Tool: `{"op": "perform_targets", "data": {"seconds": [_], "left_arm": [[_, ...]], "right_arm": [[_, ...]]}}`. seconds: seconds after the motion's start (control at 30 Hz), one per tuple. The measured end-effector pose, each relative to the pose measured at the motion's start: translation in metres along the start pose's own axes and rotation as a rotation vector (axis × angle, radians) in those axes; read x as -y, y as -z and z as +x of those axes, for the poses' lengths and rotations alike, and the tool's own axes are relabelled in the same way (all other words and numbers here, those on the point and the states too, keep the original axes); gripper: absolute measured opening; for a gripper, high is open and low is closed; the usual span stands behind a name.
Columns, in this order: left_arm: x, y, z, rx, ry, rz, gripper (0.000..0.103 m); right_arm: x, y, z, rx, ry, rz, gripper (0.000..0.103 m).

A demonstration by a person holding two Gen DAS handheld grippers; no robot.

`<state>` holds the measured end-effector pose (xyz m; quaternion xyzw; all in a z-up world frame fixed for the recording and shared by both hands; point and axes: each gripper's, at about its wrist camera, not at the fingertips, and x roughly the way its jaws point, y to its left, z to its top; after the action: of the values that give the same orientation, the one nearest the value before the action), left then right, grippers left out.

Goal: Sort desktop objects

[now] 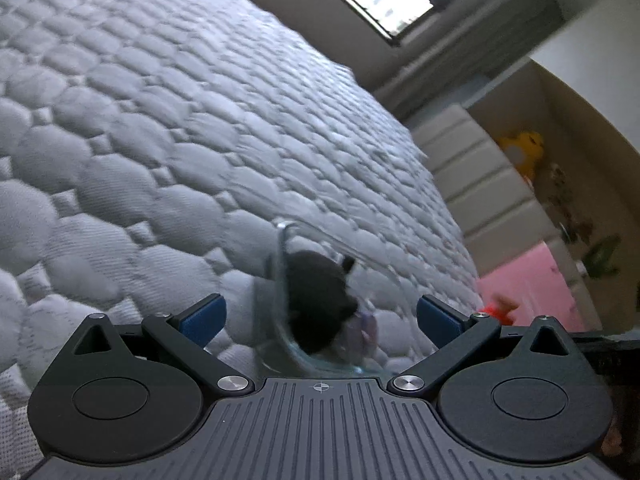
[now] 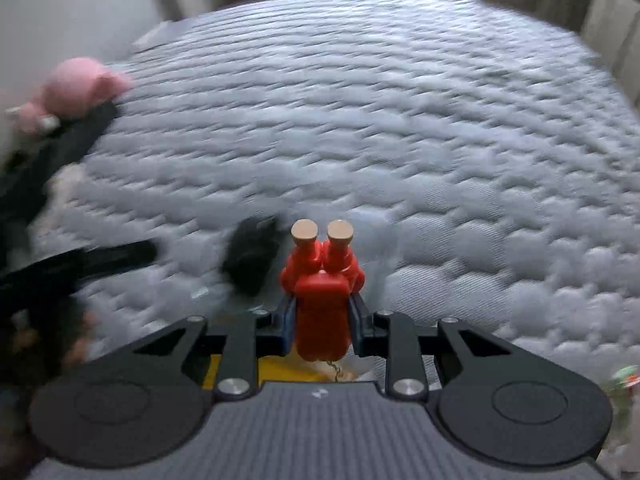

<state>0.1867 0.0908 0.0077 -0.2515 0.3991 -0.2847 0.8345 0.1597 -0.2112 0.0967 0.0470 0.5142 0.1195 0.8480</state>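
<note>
The right hand-held gripper (image 2: 322, 330) is clenched on a small red plastic figurine (image 2: 321, 304) with two tan-capped prongs pointing forward, held above the quilted grey-white mattress (image 2: 440, 140); a blurred black fuzzy object (image 2: 251, 258) lies just left of it; a pink plush toy (image 2: 78, 86) rests at the bed's far left edge. The left hand-held gripper (image 1: 320, 316) is spread wide, its blue pads (image 1: 204, 316) either side of a clear glass bowl (image 1: 296, 352) holding a dark object (image 1: 320, 300), not touching it.
</note>
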Motion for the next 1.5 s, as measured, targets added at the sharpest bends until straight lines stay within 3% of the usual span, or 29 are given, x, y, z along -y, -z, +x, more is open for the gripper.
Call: {"op": "perform_targets", "data": {"seconds": [0.23, 0.4, 0.47, 0.6, 0.67, 0.77, 0.93, 1.17, 1.5], "left_arm": [[0.023, 0.009, 0.000, -0.035, 0.079, 0.130, 0.103], [0.034, 0.015, -0.004, -0.033, 0.100, 0.192, 0.103], [0.034, 0.015, -0.005, -0.032, 0.108, 0.191, 0.103], [0.036, 0.016, -0.006, -0.039, 0.169, 0.200, 0.103], [0.040, 0.018, -0.006, -0.061, 0.265, 0.219, 0.103], [0.050, 0.023, -0.008, -0.103, 0.461, 0.247, 0.103], [0.074, 0.038, -0.008, -0.096, 0.363, 0.399, 0.103], [0.075, 0.040, 0.007, -0.130, 0.327, 0.409, 0.103], [0.072, 0.038, 0.008, -0.132, 0.301, 0.393, 0.103]], "right_arm": [[-0.007, 0.034, 0.064, -0.276, -0.035, 0.029, 0.029], [-0.006, 0.036, 0.082, -0.347, -0.012, 0.034, 0.033], [-0.005, 0.027, 0.070, -0.296, -0.027, 0.035, 0.038], [-0.009, 0.000, 0.031, -0.073, -0.013, -0.018, 0.067], [-0.013, -0.012, 0.025, 0.000, 0.028, -0.086, 0.075], [-0.017, -0.024, 0.043, -0.008, 0.089, -0.160, 0.075], [-0.015, -0.030, 0.091, -0.129, 0.121, -0.169, 0.073], [-0.012, -0.025, 0.139, -0.240, 0.172, -0.158, 0.071], [-0.002, -0.025, 0.168, -0.257, 0.166, -0.126, 0.076]]}}
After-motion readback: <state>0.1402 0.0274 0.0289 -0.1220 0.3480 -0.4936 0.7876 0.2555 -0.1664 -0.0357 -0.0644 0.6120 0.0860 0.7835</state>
